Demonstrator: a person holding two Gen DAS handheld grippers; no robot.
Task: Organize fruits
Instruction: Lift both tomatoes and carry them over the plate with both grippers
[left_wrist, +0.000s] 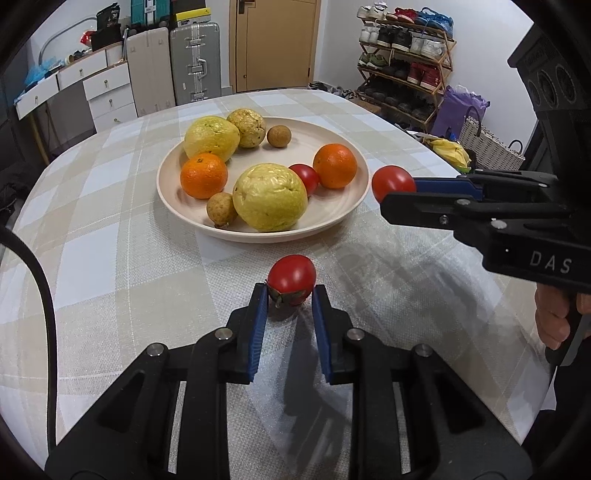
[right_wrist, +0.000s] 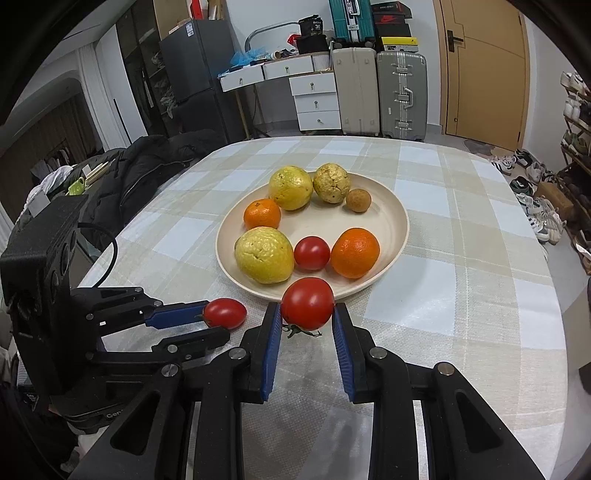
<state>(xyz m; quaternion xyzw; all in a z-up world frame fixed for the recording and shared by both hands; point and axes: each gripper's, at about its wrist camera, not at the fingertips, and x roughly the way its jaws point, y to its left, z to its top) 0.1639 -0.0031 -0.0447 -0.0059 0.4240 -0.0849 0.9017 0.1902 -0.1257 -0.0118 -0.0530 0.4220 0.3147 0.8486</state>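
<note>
A cream plate (left_wrist: 258, 236) (right_wrist: 400, 218) on the checked tablecloth holds two oranges, three yellow-green guavas, two small brown fruits and one tomato (left_wrist: 304, 177) (right_wrist: 311, 253). My left gripper (left_wrist: 290, 292) (right_wrist: 218, 321) is shut on a red tomato (left_wrist: 291, 278) (right_wrist: 225, 313), low over the cloth in front of the plate. My right gripper (right_wrist: 307, 311) (left_wrist: 398, 192) is shut on a second red tomato (right_wrist: 307, 302) (left_wrist: 392, 182), stem end down, right beside the plate's near rim.
A bunch of bananas (left_wrist: 452, 152) lies at the table's right edge. A black jacket (right_wrist: 147, 166) is heaped off the left side. Suitcases (right_wrist: 400, 94), white drawers (right_wrist: 317, 98) and a shoe rack (left_wrist: 404, 62) stand beyond the table. A black cable (left_wrist: 44, 295) hangs at the left.
</note>
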